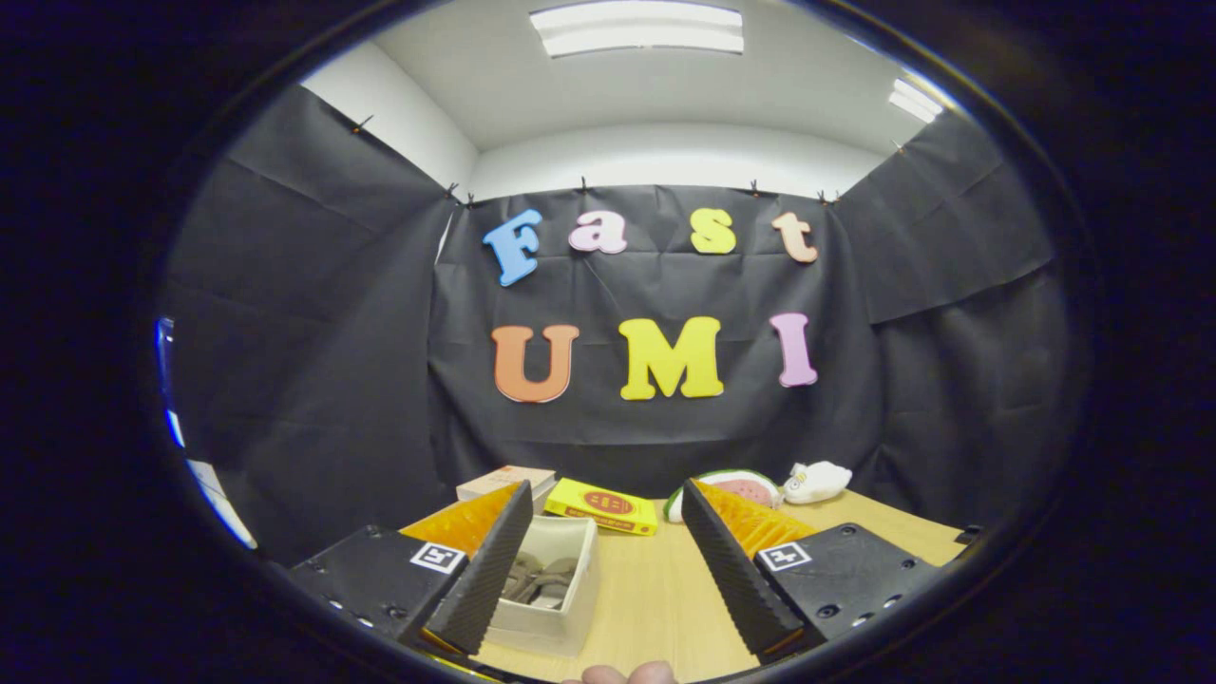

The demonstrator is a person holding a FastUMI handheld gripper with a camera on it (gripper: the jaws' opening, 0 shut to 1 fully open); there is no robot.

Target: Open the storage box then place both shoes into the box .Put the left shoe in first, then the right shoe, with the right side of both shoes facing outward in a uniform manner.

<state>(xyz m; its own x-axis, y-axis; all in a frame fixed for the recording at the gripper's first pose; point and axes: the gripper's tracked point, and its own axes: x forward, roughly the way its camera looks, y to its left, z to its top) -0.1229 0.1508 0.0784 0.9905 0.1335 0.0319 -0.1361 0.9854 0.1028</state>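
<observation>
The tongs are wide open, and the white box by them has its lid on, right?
Not quite. The gripper view shows the tongs wide open, but the white box beside the left finger is open, with shoes lying inside.

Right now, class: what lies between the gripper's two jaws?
In the gripper view, the open gripper has mostly bare wooden table between its jaws, with part of the white storage box beside the left one.

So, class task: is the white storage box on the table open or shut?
Open. The storage box has no lid on top, and shoes show inside it. The gripper is open, one finger overlapping the box's near side.
</observation>
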